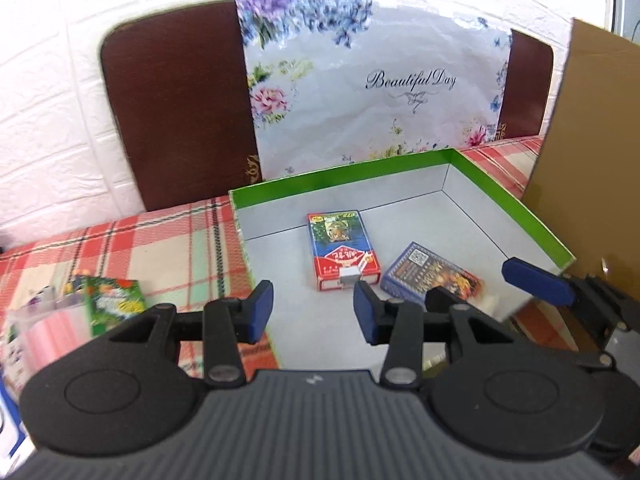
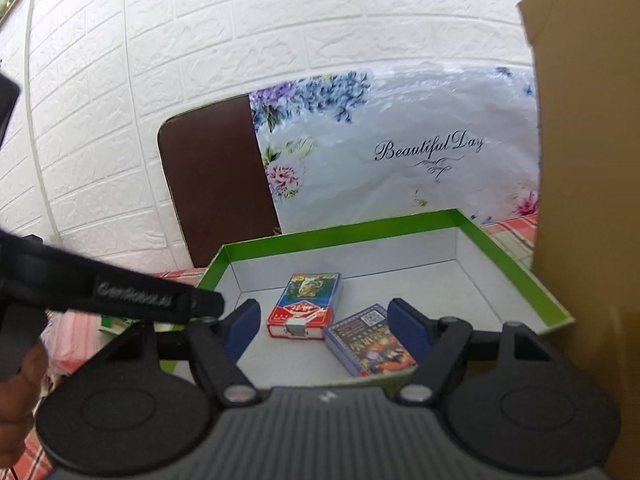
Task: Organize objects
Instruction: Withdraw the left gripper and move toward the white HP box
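A shallow green-rimmed box (image 1: pixel 516 204) with a grey floor stands on the plaid tablecloth; it also shows in the right wrist view (image 2: pixel 516 264). Inside lie a red and blue card pack (image 1: pixel 340 250) (image 2: pixel 308 304) and a dark blue card pack (image 1: pixel 432 272) (image 2: pixel 370 340). A green card pack (image 1: pixel 114 300) lies on the cloth left of the box. My left gripper (image 1: pixel 314 312) is open and empty over the box's near edge. My right gripper (image 2: pixel 326 330) is open and empty above the two packs; its finger (image 1: pixel 536 282) shows at the right in the left wrist view.
A floral "Beautiful Day" bag (image 1: pixel 372 88) leans on a brown board (image 1: pixel 180 112) against the white brick wall. A cardboard panel (image 1: pixel 588 128) stands right of the box. Pink packaging (image 1: pixel 40 336) lies at the left. The left gripper's body (image 2: pixel 100 292) crosses the right wrist view.
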